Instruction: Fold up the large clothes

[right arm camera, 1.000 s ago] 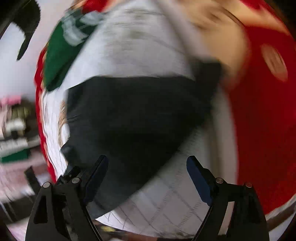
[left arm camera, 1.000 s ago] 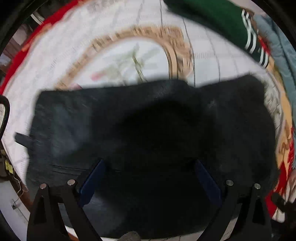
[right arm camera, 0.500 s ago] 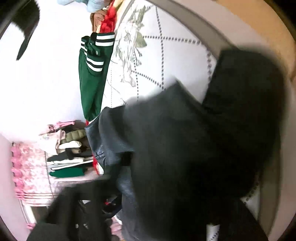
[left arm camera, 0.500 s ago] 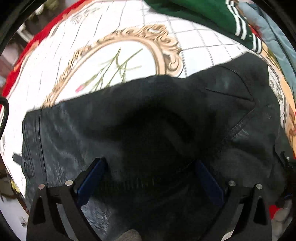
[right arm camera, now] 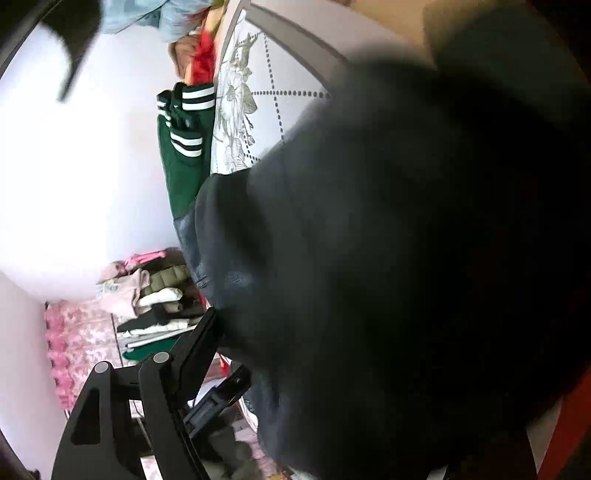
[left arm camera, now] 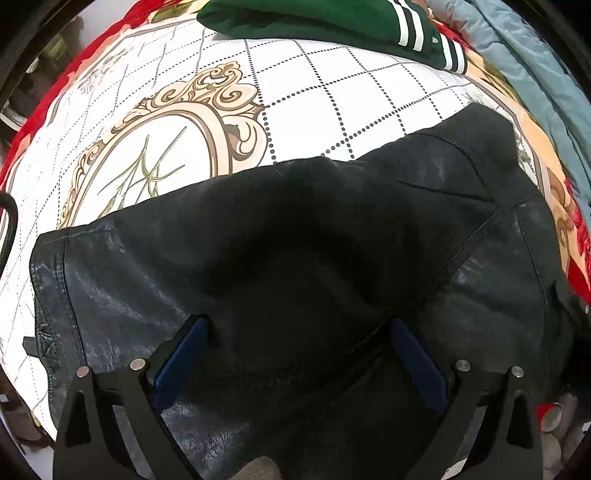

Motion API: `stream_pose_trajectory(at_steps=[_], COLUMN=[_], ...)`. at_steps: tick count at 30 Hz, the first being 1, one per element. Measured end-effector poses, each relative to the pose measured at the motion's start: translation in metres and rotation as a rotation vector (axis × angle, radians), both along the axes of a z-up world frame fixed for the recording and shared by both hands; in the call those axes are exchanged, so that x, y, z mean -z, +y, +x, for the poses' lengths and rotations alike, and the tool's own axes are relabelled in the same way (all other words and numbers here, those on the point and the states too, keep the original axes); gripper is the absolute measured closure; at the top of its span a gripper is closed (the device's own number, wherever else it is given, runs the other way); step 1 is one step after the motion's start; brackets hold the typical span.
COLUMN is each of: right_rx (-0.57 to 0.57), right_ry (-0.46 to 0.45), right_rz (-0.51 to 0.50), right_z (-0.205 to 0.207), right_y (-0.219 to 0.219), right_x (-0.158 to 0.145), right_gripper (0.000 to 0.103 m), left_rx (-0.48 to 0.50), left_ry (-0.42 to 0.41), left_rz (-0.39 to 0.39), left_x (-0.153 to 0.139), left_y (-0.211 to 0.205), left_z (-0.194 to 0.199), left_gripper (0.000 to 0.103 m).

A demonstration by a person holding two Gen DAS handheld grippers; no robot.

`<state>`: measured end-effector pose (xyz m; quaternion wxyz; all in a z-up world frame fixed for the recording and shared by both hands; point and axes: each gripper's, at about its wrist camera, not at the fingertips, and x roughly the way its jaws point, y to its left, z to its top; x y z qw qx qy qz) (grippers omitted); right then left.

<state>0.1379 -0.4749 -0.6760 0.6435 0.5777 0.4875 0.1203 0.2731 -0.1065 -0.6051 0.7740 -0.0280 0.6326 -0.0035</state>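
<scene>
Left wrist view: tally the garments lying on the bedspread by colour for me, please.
Black leather jacket: 1
Green garment with white stripes: 1
Grey-blue garment: 1
Total: 3 garments on the patterned bedspread

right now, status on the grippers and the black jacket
Left hand-held gripper open above the black jacket. Right hand-held gripper opening, jacket bunched against it, grip unclear. Green top lies clear beyond.

Pale wall (right arm camera: 74,184), patterned bedspread (left arm camera: 332,92)
</scene>
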Motion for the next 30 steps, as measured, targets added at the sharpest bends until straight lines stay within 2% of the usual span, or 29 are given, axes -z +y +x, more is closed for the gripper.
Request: stream_pose_trajectory(at_steps=[2,5,6,9,19,22,26,30], right_rx=[-0.012,0.017,0.028,0.045,0.062,0.059,0.071,0.038], right_ry=[-0.015,0.005,0.017,0.027,0.028,-0.004,-0.048,-0.12], right_rz=[-0.032,-0.066,-0.07,-0.09,-0.113,-0.116,-0.144,-0.296], right_z=[0.009,0.011,0.011,0.011,0.012,0.016,0.022,0.041], right_y=[0.006,0.008,0.008,0.012,0.026,0.033,0.042,0.051], right_x=[-0.005,-0.005,-0.003,-0.004,-0.025,-0.045,-0.081,-0.134], right_gripper=[0.024,0.053,0.06,0.069,0.08,0.083,0.084,0.084], left_rx=[-0.002,-0.008,-0.007,-0.007,-0.044,-0.042,-0.034,-0.016], left_ry=[-0.003,-0.009,-0.01,-0.009,0.0,-0.004,-0.007,-0.021], left_rz=[-0.003,-0.006,-0.005,0.007,0.022,0.029,-0.022,-0.121], left_x=[0.0,0.0,-0.001,-0.005,-0.005,-0.005,-0.009,-0.011], left_y=[0.002,0.006,0.012,0.006,-0.001,-0.006,-0.018,-0.042], left_z=[-0.003,-0.011,-0.015,-0.01,-0.01,-0.01,-0.002,0.016], left_gripper=[0.0,0.0,0.0,0.0,0.0,0.0,0.0,0.0])
